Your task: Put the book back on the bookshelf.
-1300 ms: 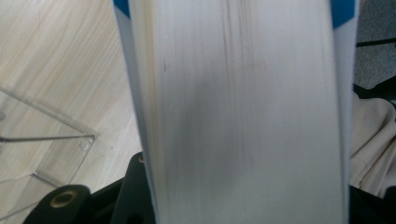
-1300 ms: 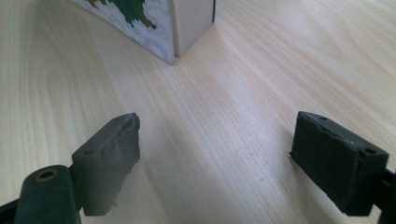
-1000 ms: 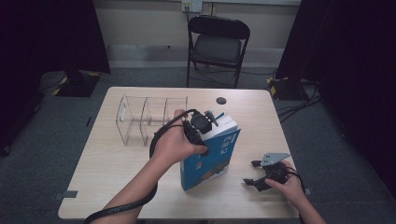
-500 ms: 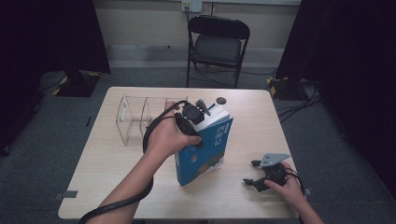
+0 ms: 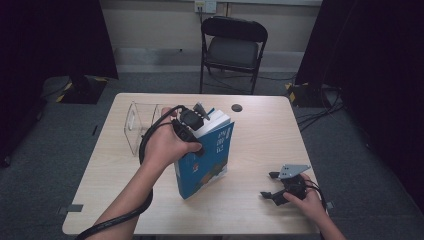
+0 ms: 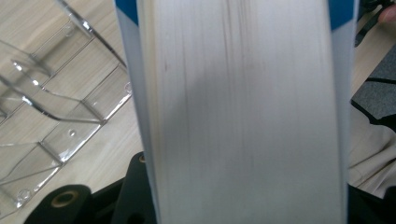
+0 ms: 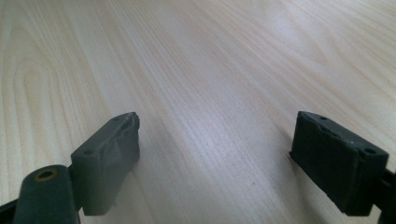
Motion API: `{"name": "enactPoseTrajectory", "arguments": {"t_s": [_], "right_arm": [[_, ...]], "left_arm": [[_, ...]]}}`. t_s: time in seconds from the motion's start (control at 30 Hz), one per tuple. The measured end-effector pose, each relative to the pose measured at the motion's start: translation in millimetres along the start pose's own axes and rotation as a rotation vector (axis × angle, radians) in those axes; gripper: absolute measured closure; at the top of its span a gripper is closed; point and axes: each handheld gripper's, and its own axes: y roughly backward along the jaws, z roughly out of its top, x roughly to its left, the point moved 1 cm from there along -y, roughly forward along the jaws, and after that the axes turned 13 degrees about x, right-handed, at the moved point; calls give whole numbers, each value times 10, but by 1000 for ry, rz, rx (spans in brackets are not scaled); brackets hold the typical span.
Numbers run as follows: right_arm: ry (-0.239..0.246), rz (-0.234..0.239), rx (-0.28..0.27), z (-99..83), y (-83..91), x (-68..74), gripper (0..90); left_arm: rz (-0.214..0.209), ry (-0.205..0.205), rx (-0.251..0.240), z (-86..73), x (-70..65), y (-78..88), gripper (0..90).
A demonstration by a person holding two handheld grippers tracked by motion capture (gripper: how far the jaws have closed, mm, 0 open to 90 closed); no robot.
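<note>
While clamped by the left hand-held gripper (image 5: 197,122), blue book (image 5: 210,157) stands beside clear rack (image 5: 137,125); right hand-held gripper (image 5: 272,187) open, empty.

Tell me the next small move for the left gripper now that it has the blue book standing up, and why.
Probably carry the book a little further left toward the clear divided rack. The left gripper is clamped on the book's top edge, the book stands tilted on the table, and the rack's open slots lie just beside it. The right gripper rests open, apart.

Bare counter (image 5: 260,135) lies open right of the upright book (image 5: 207,155), while the clear rack (image 5: 137,122) blocks its left side.
</note>
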Motion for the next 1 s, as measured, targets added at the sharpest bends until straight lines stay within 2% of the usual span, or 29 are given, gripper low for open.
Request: {"name": "enactPoseTrajectory", "arguments": {"t_s": [0.3, 0.43, 0.67, 0.7, 0.83, 1.0], "right_arm": [[3, 2, 0, -1, 1, -3, 145], [3, 2, 0, -1, 1, -3, 145], [6, 3, 0, -2, 2, -8, 145], [6, 3, 0, -2, 2, -8, 145], [6, 4, 0, -2, 2, -8, 145], [9, 6, 1, -3, 1, -12, 146]], "left_arm": [[12, 31, -1, -88, 105, 33, 616], [-1, 44, 3, -134, 172, 40, 616], [-5, 92, -11, -233, 245, 72, 616], [5, 85, -6, -246, 263, 80, 616], [10, 110, -8, -320, 314, 104, 616], [-5, 135, -9, -385, 392, 118, 617]]}}
